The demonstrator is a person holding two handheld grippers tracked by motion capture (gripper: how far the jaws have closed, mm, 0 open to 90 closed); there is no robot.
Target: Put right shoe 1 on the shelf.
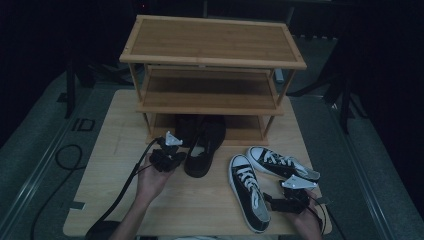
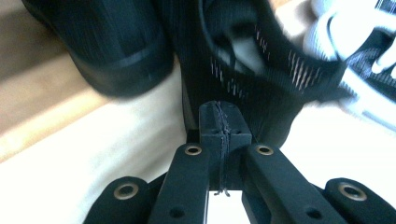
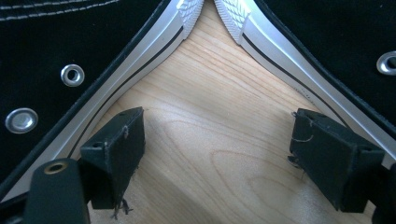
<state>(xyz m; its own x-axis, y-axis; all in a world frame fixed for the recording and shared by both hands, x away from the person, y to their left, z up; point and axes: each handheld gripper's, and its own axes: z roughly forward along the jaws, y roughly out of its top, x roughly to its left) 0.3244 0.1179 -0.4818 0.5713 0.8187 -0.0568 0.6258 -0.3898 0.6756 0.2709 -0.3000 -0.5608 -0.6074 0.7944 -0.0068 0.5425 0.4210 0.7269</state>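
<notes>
Grip check: left gripper (image 2: 219,126) jaws clenched, apparently empty, beside black shoe (image 1: 202,150); reopen, bite collar squarely. Right gripper (image 3: 217,154) released between sneakers (image 1: 248,192).

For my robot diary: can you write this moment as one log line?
left claw: shut, beside black shoe | right claw: open, between two sneakers

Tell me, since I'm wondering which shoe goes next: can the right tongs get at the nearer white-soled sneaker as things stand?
Probably yes: the right tongs stand open beside the nearer sneaker, with bare table between the jaws and nothing in the way.
</notes>
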